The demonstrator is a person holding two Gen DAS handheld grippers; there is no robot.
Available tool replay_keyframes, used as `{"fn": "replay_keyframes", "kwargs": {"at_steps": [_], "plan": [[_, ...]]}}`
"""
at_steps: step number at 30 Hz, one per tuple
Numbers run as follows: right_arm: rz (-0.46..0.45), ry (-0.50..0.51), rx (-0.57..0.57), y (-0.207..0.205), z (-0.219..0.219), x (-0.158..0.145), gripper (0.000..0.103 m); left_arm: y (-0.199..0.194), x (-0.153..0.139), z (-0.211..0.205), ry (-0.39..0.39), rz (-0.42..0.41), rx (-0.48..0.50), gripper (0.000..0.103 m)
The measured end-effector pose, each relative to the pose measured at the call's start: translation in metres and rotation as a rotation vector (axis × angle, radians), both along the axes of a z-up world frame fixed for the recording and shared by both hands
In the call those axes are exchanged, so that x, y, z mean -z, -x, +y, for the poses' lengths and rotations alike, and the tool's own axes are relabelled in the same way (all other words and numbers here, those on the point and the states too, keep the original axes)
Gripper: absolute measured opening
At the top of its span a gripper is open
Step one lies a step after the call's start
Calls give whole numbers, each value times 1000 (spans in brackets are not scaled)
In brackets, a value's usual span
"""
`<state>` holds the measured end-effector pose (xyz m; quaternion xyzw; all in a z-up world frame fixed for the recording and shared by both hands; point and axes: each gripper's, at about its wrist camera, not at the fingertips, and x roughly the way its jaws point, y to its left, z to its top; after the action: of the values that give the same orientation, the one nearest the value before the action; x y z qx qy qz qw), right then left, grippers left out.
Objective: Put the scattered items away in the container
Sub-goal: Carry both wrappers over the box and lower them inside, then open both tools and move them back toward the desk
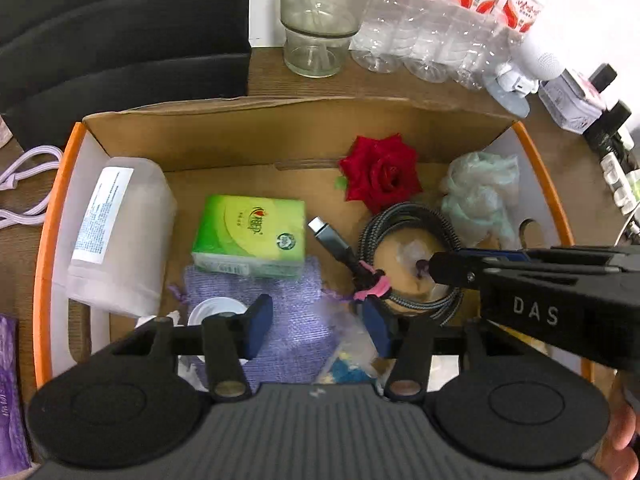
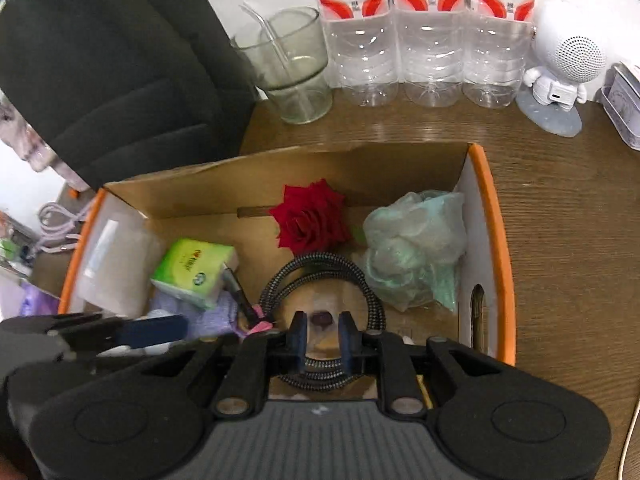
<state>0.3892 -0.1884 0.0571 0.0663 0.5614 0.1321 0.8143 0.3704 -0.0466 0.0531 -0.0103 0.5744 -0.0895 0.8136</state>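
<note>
Hand-held gripper, right (image 2: pixel 322 338): it hovered low inside the box, blue pads narrowly parted with nothing clearly gripped between them; a small dark object showed in the gap, too small to name.
Hand-held gripper, left (image 1: pixel 318 322): spread wide above the purple pouch (image 1: pixel 280 312), pinching nothing.
Container: the cardboard box (image 1: pixel 256 128) with orange-edged side flaps sat on the wooden worktop (image 2: pixel 568 240).
Contents: coiled braided cable (image 2: pixel 320 276) with a pink tie, directly under the right hand-held gripper; red rose (image 2: pixel 310 218) by the far wall; green tissue pack (image 1: pixel 250 236) resting on the pouch; pale bottle (image 1: pixel 120 232) lying at the left side; crumpled green bag (image 2: pixel 416 248) at the right.
Outside the box: a lilac cord (image 1: pixel 24 184) lay on the worktop just left of it (possibly one stray item left).
Handling, cable: judged light and springy; pinch across the bundled strands near the tie, so the coil would not unwind.
Handling, cord: soft, limp and likely to slip; take hold at a doubled loop.
</note>
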Motion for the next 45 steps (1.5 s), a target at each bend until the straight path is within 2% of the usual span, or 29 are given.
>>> {"fn": "replay_keyframes", "kwargs": {"at_steps": [2,4,6,9,10,12,14,15,18,20,23,25,27,30,32,36,39,42,45], "plan": [[6,0,9,0,-1,0,27,1,-4,5,7,20,-20,53],[1,-20,20,3,-5,-7,35,4,-17,11,14,10,-17,60],[-20,-20,29,7,-9,-20,42,8,-33,17,9,-10,-26,76],[-55,9,31,18,-13,-46,56,16,-60,30,20,-31,-70,85],[-68,21,33,22,-14,-55,58,20,-67,34,9,-29,-90,86],[-91,48,41,32,-16,-71,67,28,-79,38,-36,-30,-123,100],[-108,86,56,42,-17,-83,81,37,-89,41,-83,-44,-137,101],[-116,109,63,47,-16,-88,83,42,-94,43,-98,-47,-146,101],[-140,141,64,62,-13,-103,83,58,-105,46,-105,-55,-162,103],[-159,143,61,72,-10,-112,84,73,-115,45,-114,-122,-162,103],[-239,84,68,92,-7,-125,85,105,-126,44,-147,-336,-189,103],[-349,-11,81,113,-10,-129,89,131,-126,45,-170,-522,-182,103],[-490,-62,104,139,-12,-125,91,159,-119,46,-170,-681,-155,103],[-677,-47,102,172,-11,-108,91,190,-100,51,-102,-815,-138,103],[-722,-36,86,182,-9,-95,91,200,-89,54,-49,-842,-132,103],[-764,2,64,190,-2,-86,91,202,-79,55,-30,-830,-143,103],[-793,40,31,198,6,-84,91,215,-76,59,-59,-858,-132,103],[-815,75,20,227,6,-75,91,251,-62,68,-121,-874,-145,103],[-821,21,2,276,-6,-54,92,303,-31,75,-177,-916,-179,103]]}}
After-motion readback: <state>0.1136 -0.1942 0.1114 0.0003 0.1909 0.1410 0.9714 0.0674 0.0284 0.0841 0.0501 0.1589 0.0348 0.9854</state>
